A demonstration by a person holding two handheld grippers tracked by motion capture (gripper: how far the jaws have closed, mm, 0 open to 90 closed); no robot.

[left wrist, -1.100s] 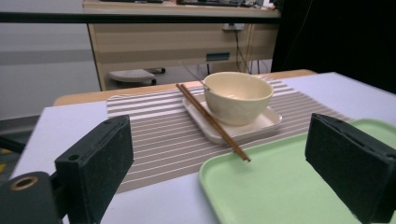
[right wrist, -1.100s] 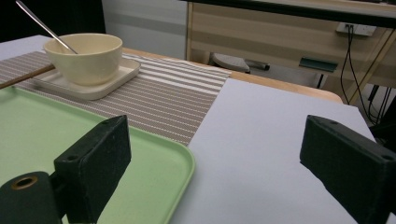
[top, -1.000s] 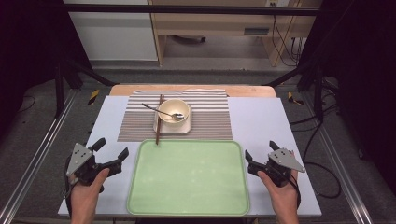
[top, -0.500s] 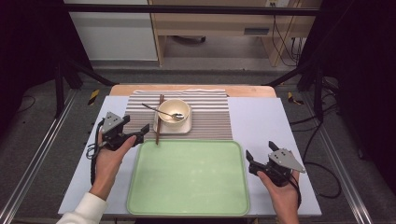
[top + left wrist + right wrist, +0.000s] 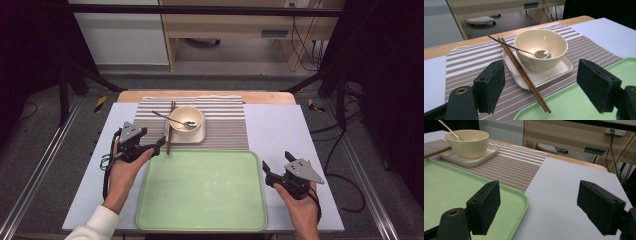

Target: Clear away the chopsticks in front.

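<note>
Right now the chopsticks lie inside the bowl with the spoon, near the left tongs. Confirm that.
Not quite. The spoon does sit in the bowl, but the chopsticks lie outside it, across the edge of the white plate on the striped mat, just ahead of the open left tongs. The left gripper view shows it.

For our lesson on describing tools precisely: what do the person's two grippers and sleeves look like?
Each hand holds a black gripper, left gripper and right gripper, with two flat, rectangular black jaws. A grey three-cornered plate sits on top of each. A black cable trails from the left one. A white sleeve covers the left forearm; the right wrist shows no sleeve.
</note>
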